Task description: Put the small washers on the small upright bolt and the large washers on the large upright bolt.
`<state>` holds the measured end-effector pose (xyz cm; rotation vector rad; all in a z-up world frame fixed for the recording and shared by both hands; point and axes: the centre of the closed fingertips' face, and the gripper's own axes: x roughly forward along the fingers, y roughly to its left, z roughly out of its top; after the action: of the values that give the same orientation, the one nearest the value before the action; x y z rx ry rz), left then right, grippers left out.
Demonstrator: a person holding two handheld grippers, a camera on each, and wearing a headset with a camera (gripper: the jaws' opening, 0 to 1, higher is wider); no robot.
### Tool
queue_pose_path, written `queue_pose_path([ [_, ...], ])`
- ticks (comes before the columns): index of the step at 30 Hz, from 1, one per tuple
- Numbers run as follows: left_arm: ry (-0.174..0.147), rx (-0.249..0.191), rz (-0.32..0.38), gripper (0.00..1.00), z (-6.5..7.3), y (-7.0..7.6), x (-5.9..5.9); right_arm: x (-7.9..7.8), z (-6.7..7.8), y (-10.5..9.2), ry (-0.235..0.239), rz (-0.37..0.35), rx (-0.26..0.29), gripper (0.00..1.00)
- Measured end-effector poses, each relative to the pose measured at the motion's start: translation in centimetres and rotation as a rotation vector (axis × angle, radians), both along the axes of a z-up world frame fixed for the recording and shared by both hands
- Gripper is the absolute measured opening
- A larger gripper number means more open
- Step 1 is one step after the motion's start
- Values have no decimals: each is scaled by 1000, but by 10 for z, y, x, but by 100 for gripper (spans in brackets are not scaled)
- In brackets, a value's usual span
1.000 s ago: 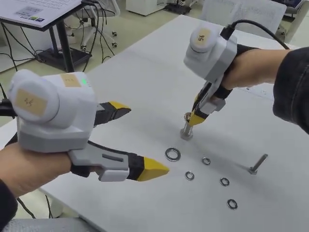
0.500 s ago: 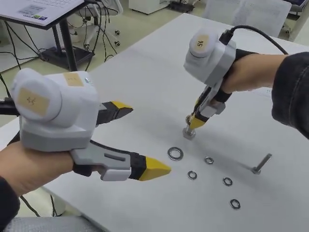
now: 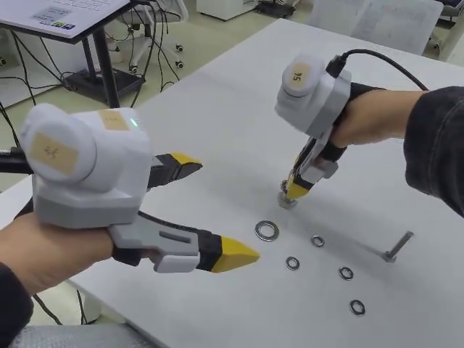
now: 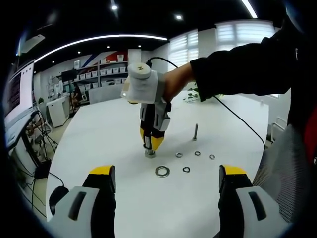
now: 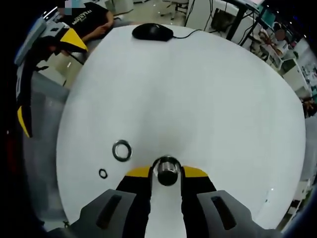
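Near the middle of the white counter point(image 3: 239, 109) the right hand-held gripper point(image 3: 293, 192) is clamped on the large upright steel bolt point(image 5: 167, 170) — steadying it, I judge. The left hand-held gripper point(image 3: 217, 210) hovers near left, jaws wide apart. No washer looks threaded: one large steel ring washer point(image 3: 267, 231) and four small steel washers point(image 3: 317, 241) lie loose just nearer, and the small steel bolt point(image 3: 398, 246) lies on its side at the right — nearly all is left to do
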<state>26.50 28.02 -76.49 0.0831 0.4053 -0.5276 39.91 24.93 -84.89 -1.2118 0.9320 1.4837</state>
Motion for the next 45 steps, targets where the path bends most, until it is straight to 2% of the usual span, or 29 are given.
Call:
queue_pose_path([
  [17, 8, -3, 1, 86, -3, 2, -2, -5, -14, 2, -26, 28, -46, 23],
  [32, 7, -5, 4, 85, -3, 3, -2, -1, -16, -2, -28, 25, -53, 24],
  [36, 7, -5, 5, 85, -3, 3, -2, 1, -15, -3, -34, 24, -49, 30],
  [45, 5, -4, 3, 85, -3, 2, -1, 2, -7, -7, -37, 29, -32, 33],
])
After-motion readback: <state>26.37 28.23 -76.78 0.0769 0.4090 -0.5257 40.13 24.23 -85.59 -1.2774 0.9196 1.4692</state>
